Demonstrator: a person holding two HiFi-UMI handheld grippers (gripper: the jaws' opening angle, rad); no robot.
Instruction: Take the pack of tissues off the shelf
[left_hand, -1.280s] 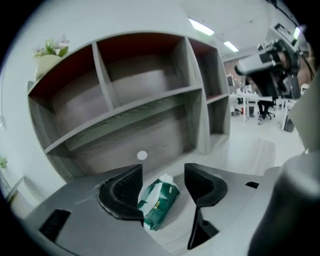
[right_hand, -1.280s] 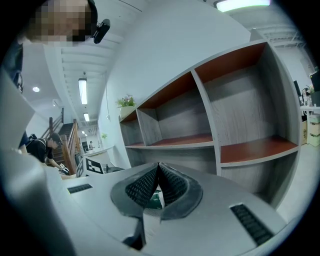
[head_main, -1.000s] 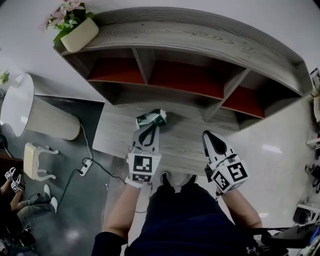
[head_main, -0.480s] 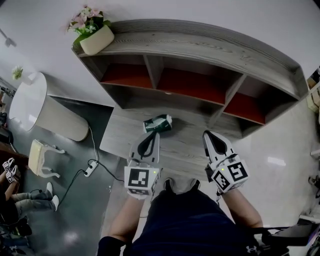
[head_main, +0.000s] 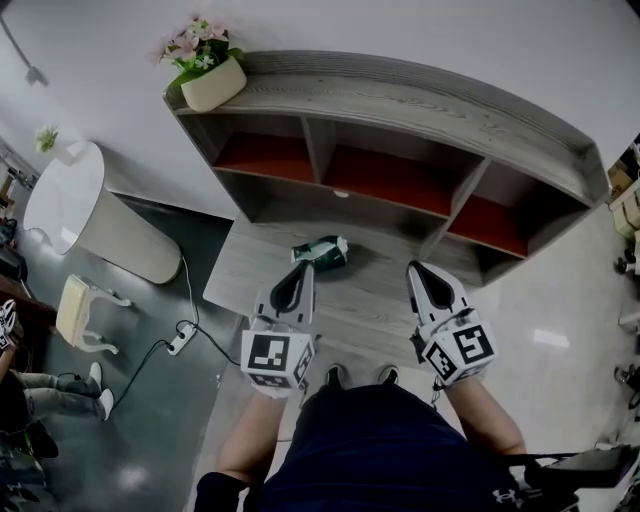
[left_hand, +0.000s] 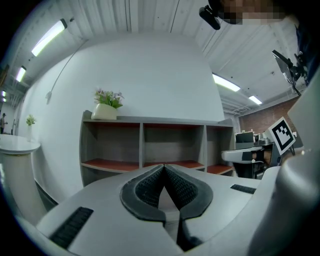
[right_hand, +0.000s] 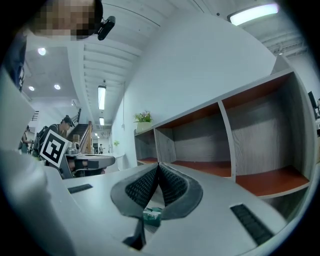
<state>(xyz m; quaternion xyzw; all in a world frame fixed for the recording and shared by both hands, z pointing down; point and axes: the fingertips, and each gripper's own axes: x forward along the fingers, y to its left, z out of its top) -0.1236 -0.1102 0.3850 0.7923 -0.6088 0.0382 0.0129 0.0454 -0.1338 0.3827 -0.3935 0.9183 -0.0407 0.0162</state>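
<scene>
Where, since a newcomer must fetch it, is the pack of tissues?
Find the grey shelf unit with red compartment floors against the white wall. On the low wooden table before it, just ahead of the left gripper, lies the pack of tissues: green and white, the only loose thing there.

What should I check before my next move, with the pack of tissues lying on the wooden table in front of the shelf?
1. Pack of tissues off the shelf: ok, it lies on the wooden table.
2. Shelf compartments empty: ok, nothing shows in them.
3. Left gripper let go: ok, jaws together, nothing between them.
4. Left gripper clear of the pack: cannot tell, its tip is close beside it in the head view.
5. Right gripper free: ok, jaws together, apart from the pack.
6. Flower pot upright on the shelf top: ok.
</scene>
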